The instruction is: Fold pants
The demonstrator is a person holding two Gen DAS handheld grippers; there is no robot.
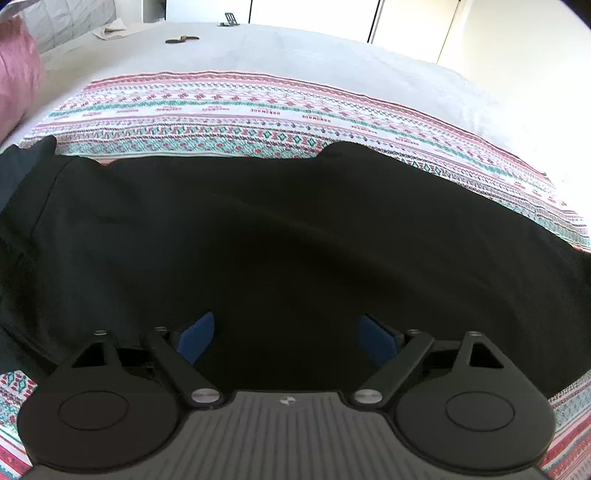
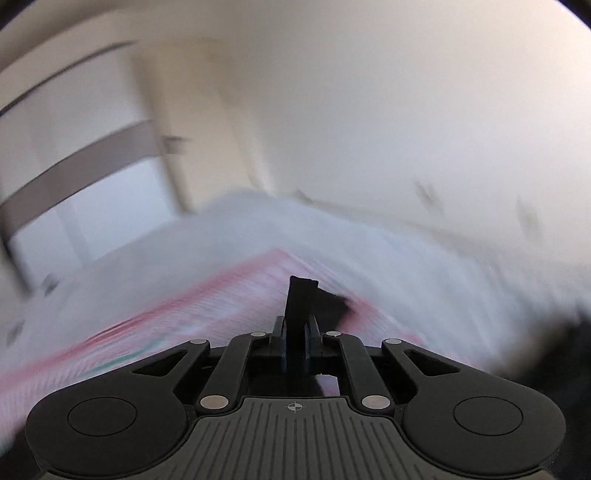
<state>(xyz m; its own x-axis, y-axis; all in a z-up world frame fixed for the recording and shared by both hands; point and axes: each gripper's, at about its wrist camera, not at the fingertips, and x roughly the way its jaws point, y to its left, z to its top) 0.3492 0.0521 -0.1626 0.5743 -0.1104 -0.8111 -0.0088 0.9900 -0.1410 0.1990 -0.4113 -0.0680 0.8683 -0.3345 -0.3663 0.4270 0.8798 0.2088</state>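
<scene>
Black pants point(image 1: 277, 229) lie spread across a patterned blanket point(image 1: 229, 114) on a bed. My left gripper point(image 1: 286, 334) hovers just above the pants and is open, its blue pads point(image 1: 195, 336) wide apart with only the flat cloth below them. In the blurred right wrist view, my right gripper point(image 2: 297, 332) is shut on a fold of the black pants point(image 2: 301, 299), which sticks up between the fingers and trails off to the right. That gripper is lifted over the blanket point(image 2: 166, 325).
A pink pillow point(image 1: 18, 74) lies at the left edge of the bed. Small dark objects point(image 1: 181, 39) rest on the pale bedcover point(image 1: 295, 48) far back. White cupboard doors point(image 1: 314, 11) stand behind the bed, and a pale wall point(image 2: 369, 110) fills the right wrist view.
</scene>
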